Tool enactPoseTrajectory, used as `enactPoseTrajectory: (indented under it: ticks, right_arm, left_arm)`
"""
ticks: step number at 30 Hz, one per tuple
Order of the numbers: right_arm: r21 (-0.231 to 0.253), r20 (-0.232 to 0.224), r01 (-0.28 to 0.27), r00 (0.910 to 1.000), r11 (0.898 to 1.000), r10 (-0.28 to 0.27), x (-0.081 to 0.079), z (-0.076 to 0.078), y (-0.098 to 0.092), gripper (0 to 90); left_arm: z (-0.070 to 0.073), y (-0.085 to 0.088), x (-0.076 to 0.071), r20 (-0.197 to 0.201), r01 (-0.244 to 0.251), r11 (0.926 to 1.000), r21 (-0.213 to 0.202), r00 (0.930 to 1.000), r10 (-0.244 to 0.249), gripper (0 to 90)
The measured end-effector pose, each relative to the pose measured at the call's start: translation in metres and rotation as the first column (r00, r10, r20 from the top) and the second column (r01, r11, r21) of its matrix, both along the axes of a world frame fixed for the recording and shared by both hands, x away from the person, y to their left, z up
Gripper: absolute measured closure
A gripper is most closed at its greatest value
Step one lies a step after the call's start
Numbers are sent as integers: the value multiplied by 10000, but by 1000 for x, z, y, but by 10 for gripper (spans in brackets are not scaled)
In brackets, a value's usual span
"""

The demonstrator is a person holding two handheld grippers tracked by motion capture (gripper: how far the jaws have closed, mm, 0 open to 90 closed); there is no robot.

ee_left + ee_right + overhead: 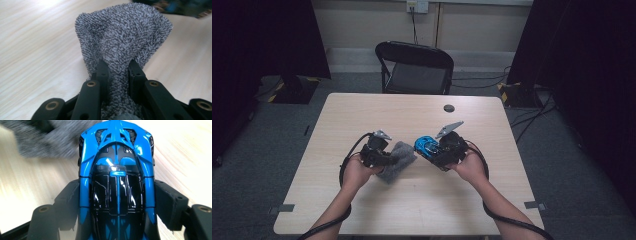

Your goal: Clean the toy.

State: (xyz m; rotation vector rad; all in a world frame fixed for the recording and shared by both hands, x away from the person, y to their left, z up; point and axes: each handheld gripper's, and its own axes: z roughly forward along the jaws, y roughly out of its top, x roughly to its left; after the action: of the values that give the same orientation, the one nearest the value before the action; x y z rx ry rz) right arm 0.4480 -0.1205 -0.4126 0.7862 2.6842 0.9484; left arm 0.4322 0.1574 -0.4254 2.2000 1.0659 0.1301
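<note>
- The left gripper [384, 156] has its black fingers [103, 72] clamped on a grey, nubby terry cloth [122, 37], which bunches between them and fans out beyond their tips.
- In the high view that cloth [396, 160] lies on the pale wooden desk [422, 210], just left of the toy car.
- The right gripper [439, 152] has its fingers [170, 202] pressed against both flanks of a glossy blue and black toy sports car [116, 180], holding it.
- The car [427, 145] sits near the desk's middle, close beside the cloth; whether the two touch cannot be told.
- A small dark round disc [449, 108] lies beyond the car, towards the desk's far edge.
- A black folding chair [414, 67] stands behind the desk.
</note>
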Motion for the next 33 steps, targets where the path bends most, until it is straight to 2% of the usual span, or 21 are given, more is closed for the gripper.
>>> enactPoseTrajectory:
  ticks: [3,6,13,21,27,33]
  right_arm:
    - [65,61,-114,9999,9999,113,-2,4,3,288]
    - [104,108,-150,9998,9998,149,-3,7,7,288]
    - [43,153,-217,9996,9998,216,-1,8,14,288]
    - [89,113,-289,9995,9995,288,-2,9,18,288]
    - [65,156,-228,9996,9997,227,0,10,23,288]
    - [66,93,-104,9999,9999,103,3,8,23,288]
  left_arm:
    - [1,9,9,-78,-826,9963,-246,9966,824,756]
    - [-1,9,13,-146,-1099,9931,-419,9939,1093,756]
    - [-4,-8,9,-124,-667,9971,-360,9977,663,756]
    - [-7,-25,9,-133,-449,9974,-557,9989,442,755]
    - [-7,-43,6,-136,-49,9980,-629,9999,40,756]
    - [-9,-54,1,-164,297,9972,-687,9994,-309,756]
